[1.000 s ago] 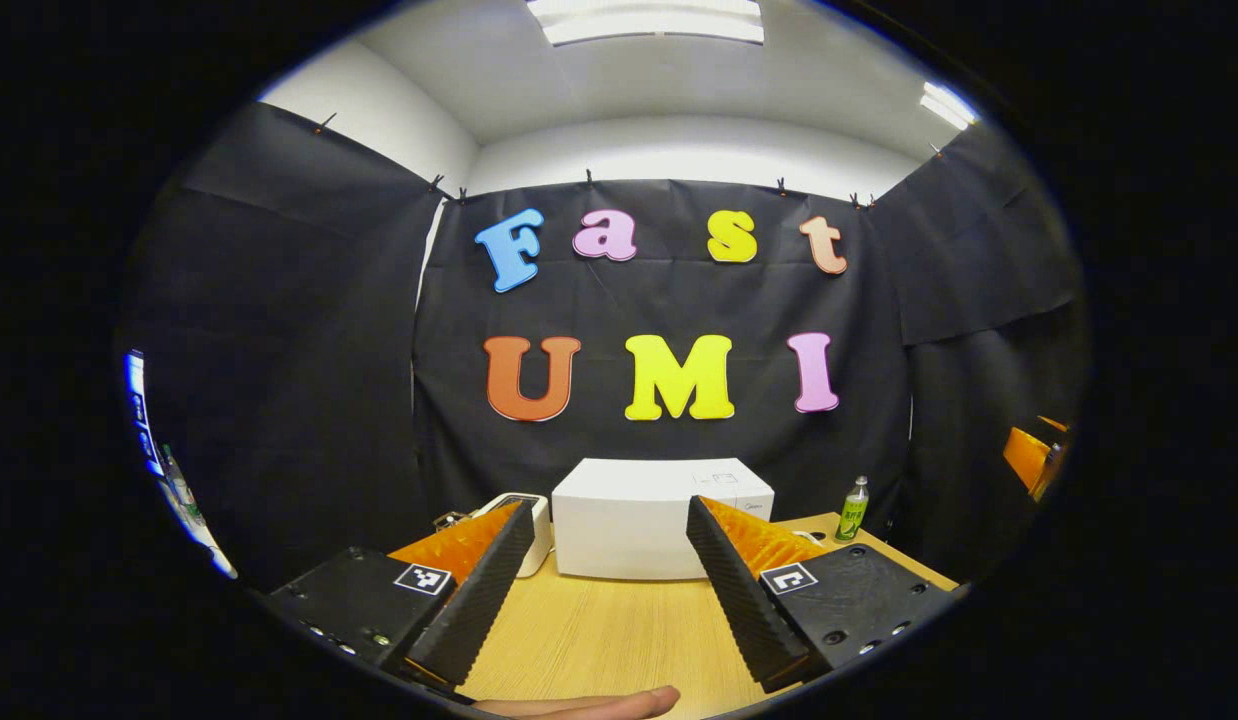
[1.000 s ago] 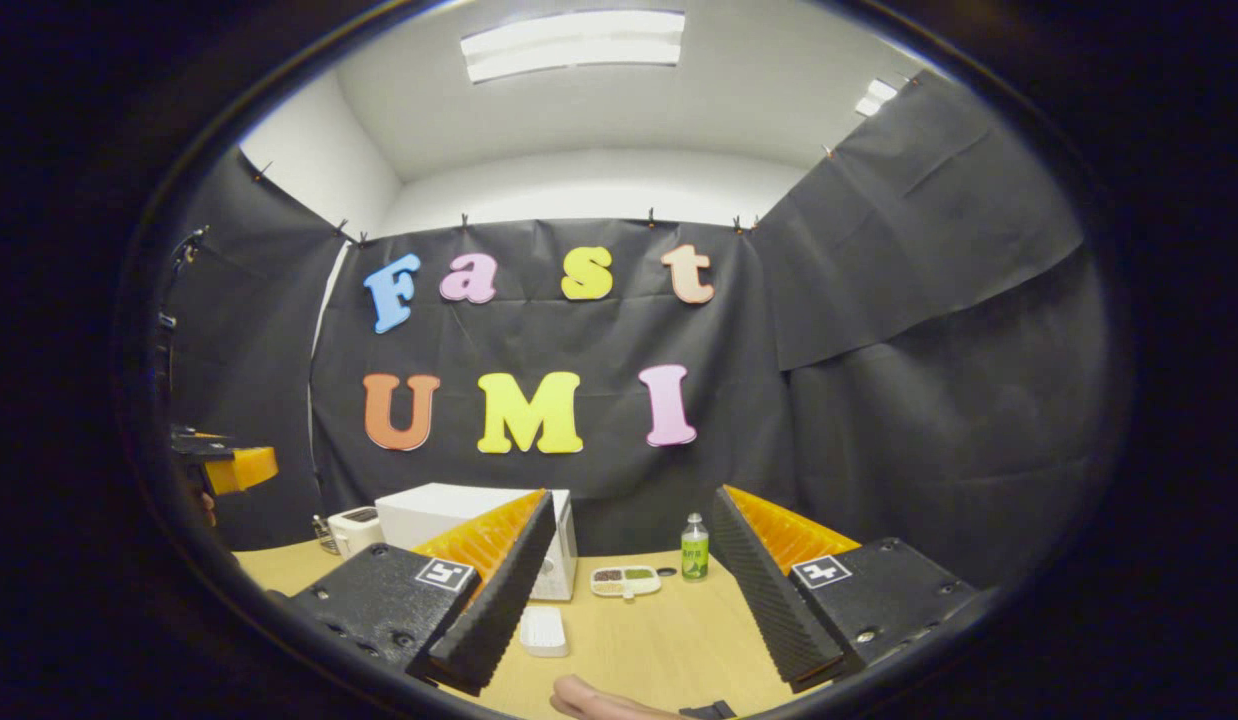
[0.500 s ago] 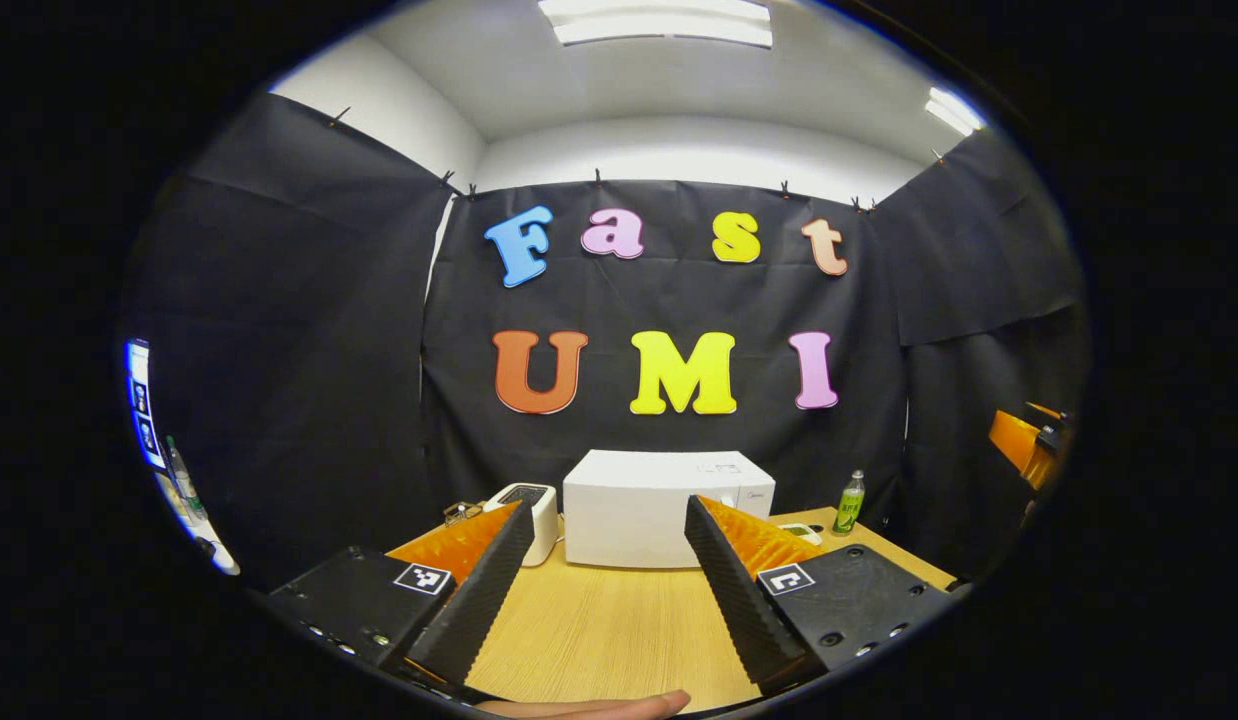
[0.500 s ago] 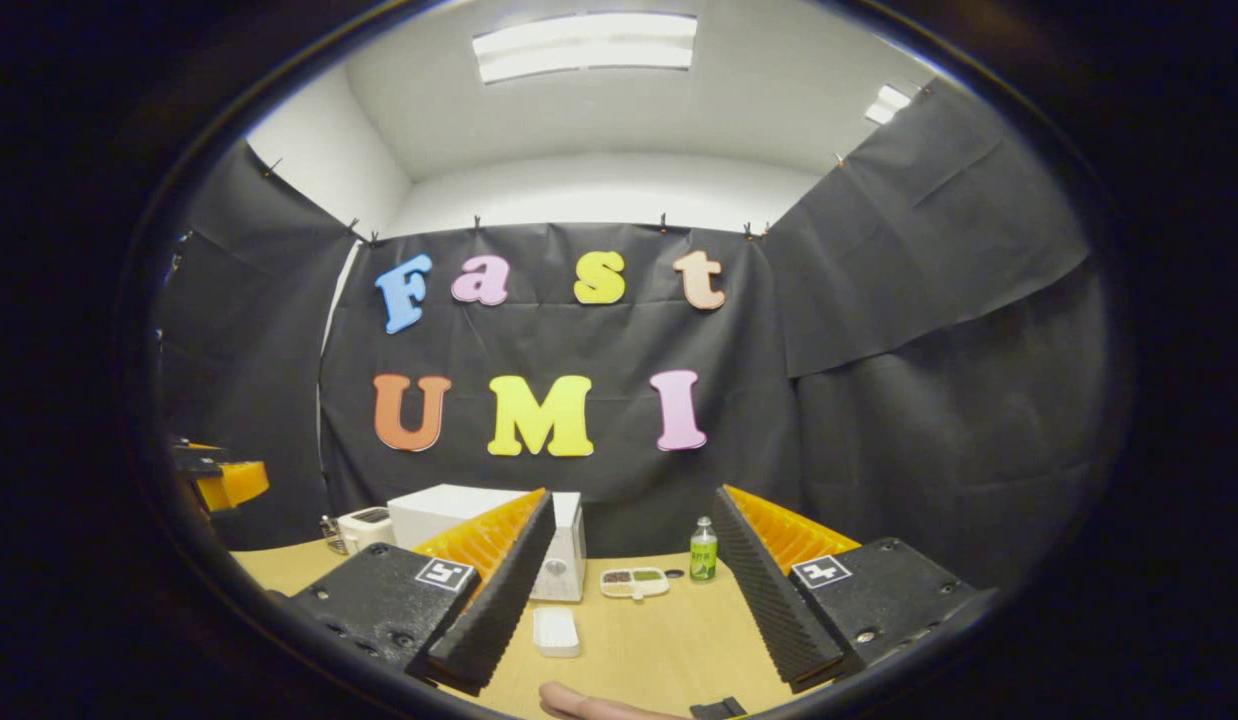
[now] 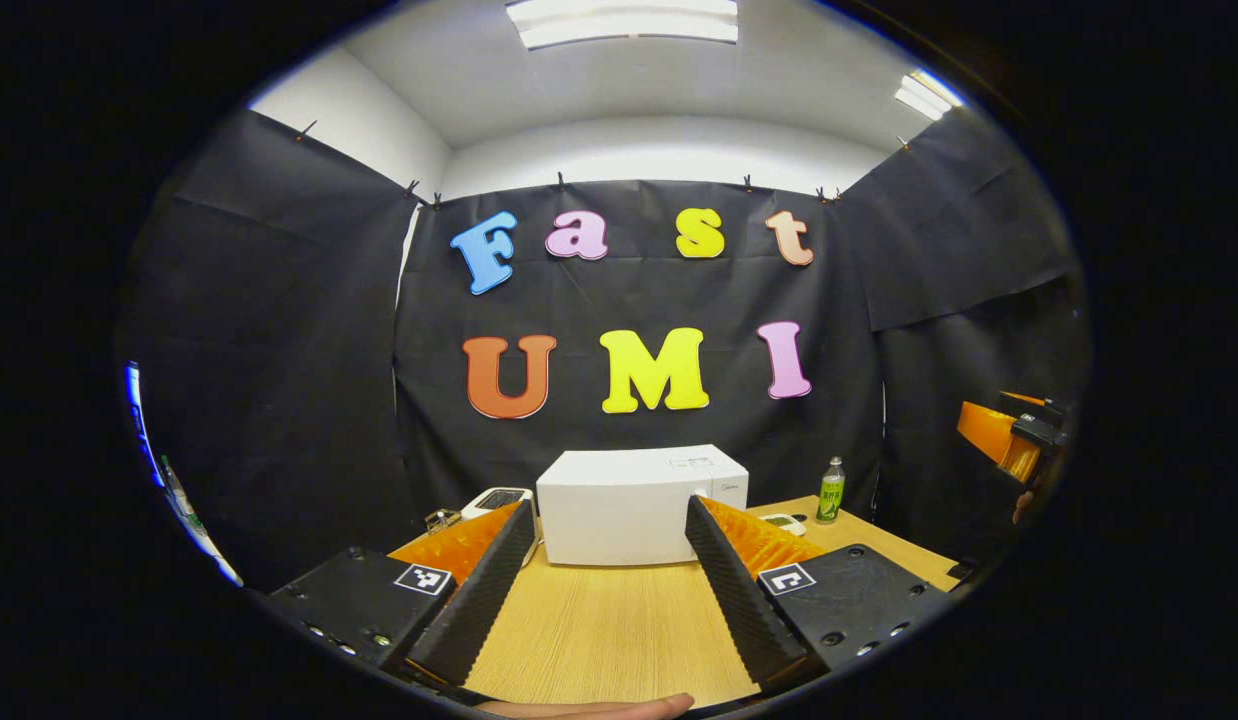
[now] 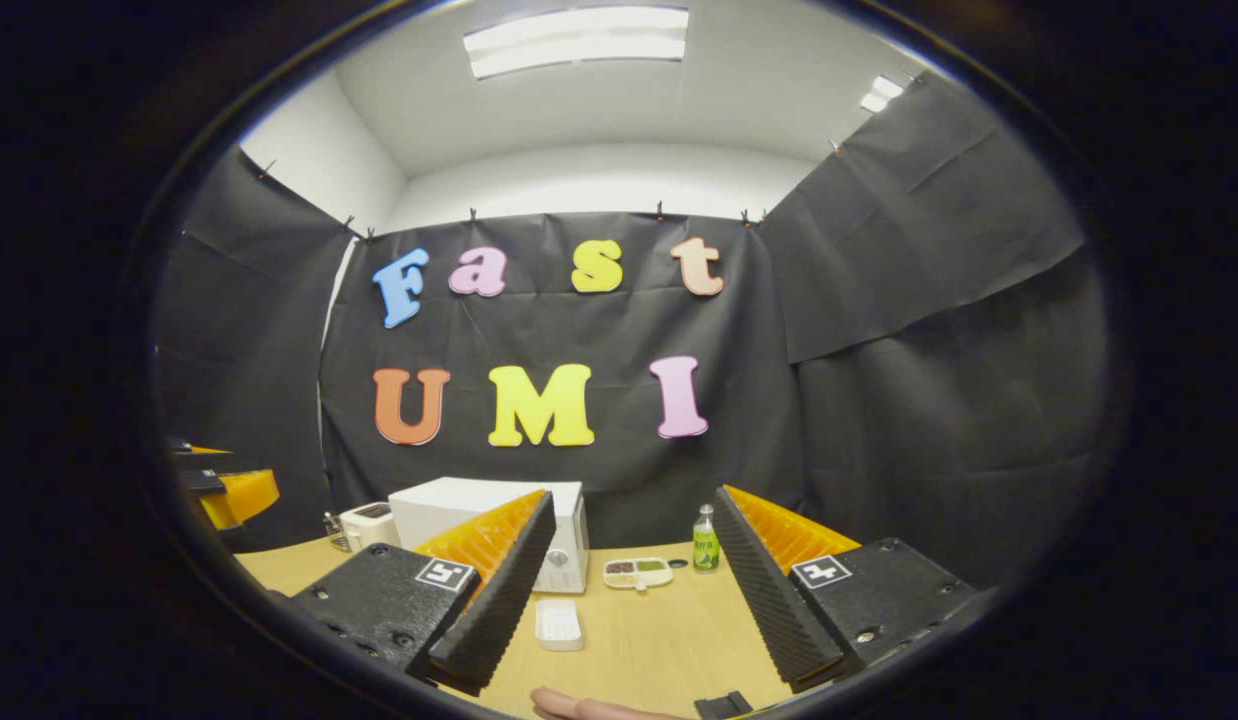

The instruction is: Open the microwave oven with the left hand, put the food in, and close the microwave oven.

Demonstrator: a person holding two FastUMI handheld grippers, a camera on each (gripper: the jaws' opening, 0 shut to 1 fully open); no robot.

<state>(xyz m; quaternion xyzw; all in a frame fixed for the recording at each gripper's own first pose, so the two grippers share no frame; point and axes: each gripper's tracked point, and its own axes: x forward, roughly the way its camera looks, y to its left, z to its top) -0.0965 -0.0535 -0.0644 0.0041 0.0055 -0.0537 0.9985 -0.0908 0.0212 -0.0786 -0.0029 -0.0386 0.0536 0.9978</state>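
No word or number could be made out. On top of the microwave (image 5: pixel 629 505), toward its right rear, stood a faint marking (image 5: pixel 691 462), too small to read. The green bottle (image 5: pixel 830 491), right of the microwave, carried a label too blurred to read. Nearer than the microwave, each finger block of the left gripper (image 5: pixel 609 515) bore a square black-and-white coded tag (image 5: pixel 423 578). So did those of the right gripper (image 6: pixel 634 500). These were patterns, not letters.

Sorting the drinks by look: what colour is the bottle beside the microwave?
Green with a white cap; the bottle shows best in the right gripper view.
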